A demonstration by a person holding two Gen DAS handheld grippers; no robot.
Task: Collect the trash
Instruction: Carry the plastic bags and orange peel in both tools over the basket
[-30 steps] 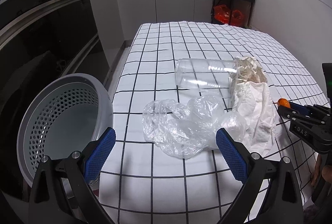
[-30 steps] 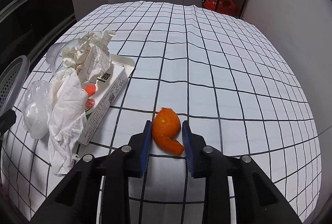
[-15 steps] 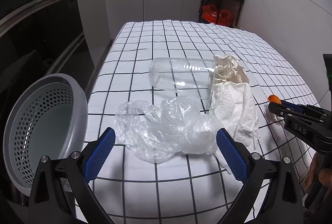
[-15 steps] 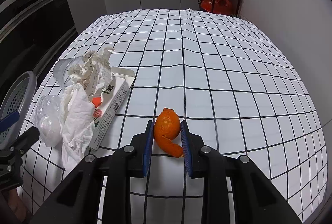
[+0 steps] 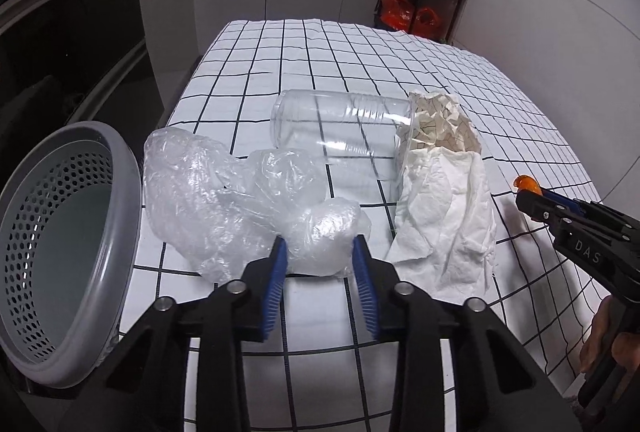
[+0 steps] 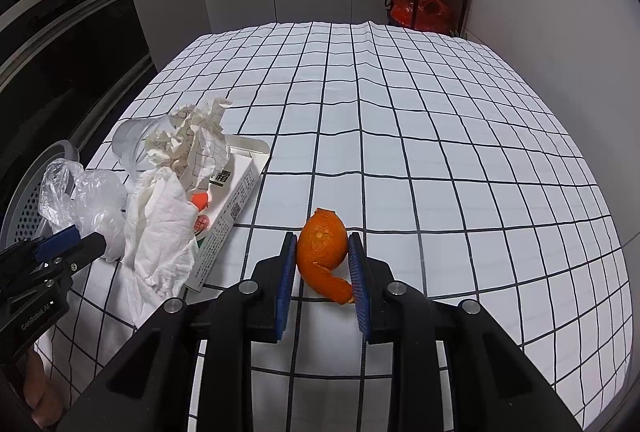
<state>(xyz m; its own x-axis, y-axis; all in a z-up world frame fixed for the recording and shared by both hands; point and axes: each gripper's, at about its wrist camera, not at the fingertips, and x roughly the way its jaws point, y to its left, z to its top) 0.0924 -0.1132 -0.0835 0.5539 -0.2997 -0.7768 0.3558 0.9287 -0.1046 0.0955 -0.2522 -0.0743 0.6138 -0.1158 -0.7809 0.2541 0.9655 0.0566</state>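
Trash lay bunched on the checked tablecloth (image 6: 400,136): a crinkled clear plastic bag (image 5: 224,200), a clear bottle (image 5: 340,128) on its side, crumpled paper (image 5: 440,120), a white tissue (image 5: 448,224) and a carton (image 6: 228,208). The left gripper (image 5: 320,264) pinched the bag's near lump beside the grey basket (image 5: 80,304); the right gripper (image 6: 322,264) squeezed a curled orange peel (image 6: 322,244).

Bright even overhead light, soft shadows, sharp focus, strong fisheye bending with dark corners.
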